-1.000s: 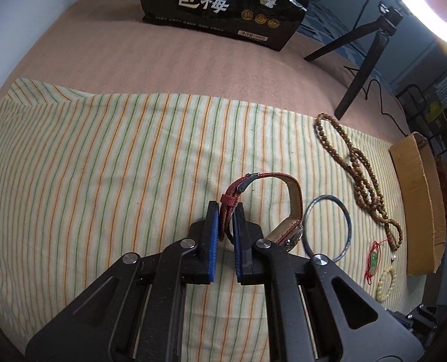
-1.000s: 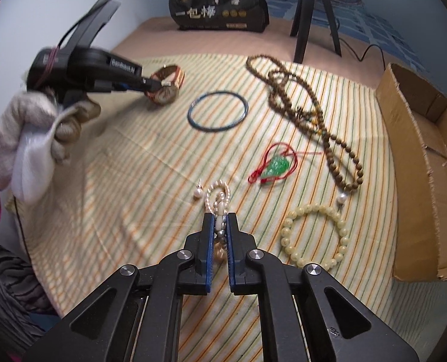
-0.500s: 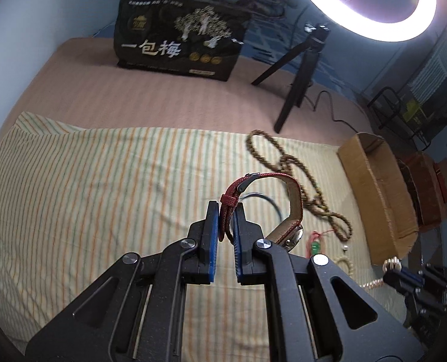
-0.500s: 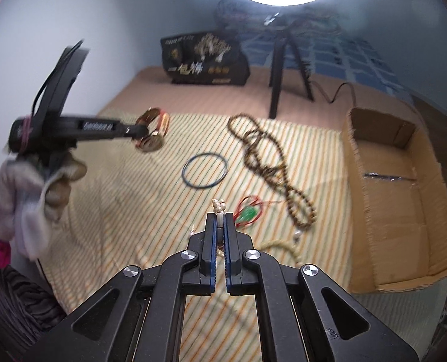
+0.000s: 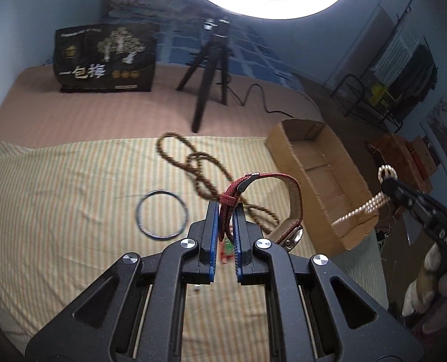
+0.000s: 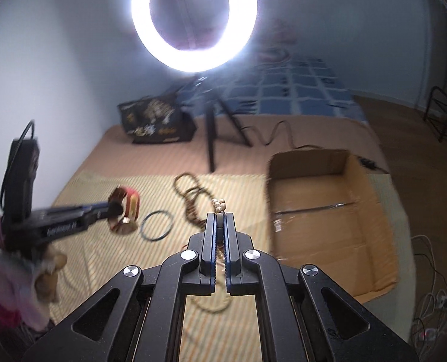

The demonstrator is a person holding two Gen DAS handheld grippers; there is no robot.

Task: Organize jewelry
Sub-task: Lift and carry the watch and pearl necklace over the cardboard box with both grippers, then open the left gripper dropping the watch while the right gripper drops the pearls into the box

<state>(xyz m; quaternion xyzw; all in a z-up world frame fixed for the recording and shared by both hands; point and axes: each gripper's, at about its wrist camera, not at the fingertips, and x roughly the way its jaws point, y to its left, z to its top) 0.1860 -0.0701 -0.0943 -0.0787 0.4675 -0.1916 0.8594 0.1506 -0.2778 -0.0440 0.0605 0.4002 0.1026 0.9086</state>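
My left gripper [image 5: 226, 208] is shut on the strap of a red-strapped watch [image 5: 286, 208] and holds it in the air above the striped cloth; it also shows in the right wrist view [image 6: 126, 211]. My right gripper [image 6: 220, 215] is shut on a pearl bracelet [image 6: 219, 203], lifted high; the bracelet hangs from it in the left wrist view [image 5: 371, 203], near the open cardboard box [image 5: 323, 178]. A dark bangle [image 5: 161, 214], a long wooden bead necklace [image 5: 199, 166] and a red-corded green pendant [image 5: 226, 249] lie on the cloth.
A ring light on a black tripod [image 5: 211, 69] stands behind the cloth, its cable trailing right. A black printed bag [image 5: 106, 57] stands at the back left. The box [image 6: 329, 217] lies at the cloth's right edge. Shelves and a rack stand at the far right.
Both grippers have risen further from the cloth with their items. The left gripper with the watch has swung right toward the box; the right gripper has lifted the pearl bracelet toward the box.
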